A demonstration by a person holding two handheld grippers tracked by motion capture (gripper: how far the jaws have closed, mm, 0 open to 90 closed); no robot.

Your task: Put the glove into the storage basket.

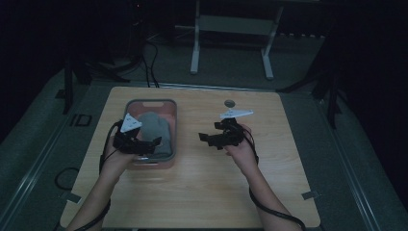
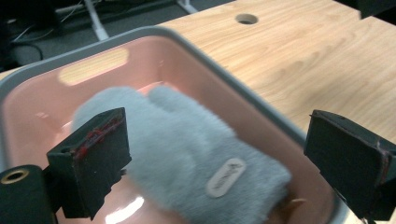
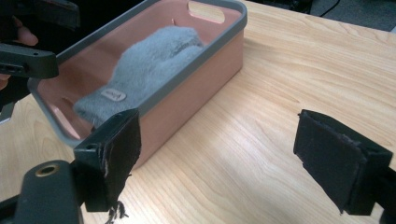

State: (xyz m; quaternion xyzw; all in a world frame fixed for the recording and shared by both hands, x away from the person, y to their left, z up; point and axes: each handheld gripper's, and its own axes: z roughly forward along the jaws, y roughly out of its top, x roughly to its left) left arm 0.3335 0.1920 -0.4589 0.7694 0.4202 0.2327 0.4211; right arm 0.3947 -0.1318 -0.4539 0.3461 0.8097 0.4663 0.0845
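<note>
Left gripper view: the left gripper has its two black jaws spread wide with nothing between the pads, poised over the near end of the pink plastic tub with a grey rim. Between and just beyond the jaws lies the fluffy grey mitten, flat on the tub's floor, its cuff end with a small oval label nearest the jaws and its thumb and rounded tip pointing away. The near jaw hangs over the mitten's edge; whether it touches the fleece I cannot tell. The other jaw sits outside the tub's rim, over the light wooden table.

The right gripper is likewise wide open and empty, hovering above bare table, with the tub just past its left jaw and the mitten well apart from both pads. In the high view both grippers are held by the person's hands, left one at the tub's near edge, right one beside it.

The mitten is the tub's one visible content. Judging from this, no grasp has begun: the mitten is untouched in the tub, and closing on it and lifting it remain.
</note>
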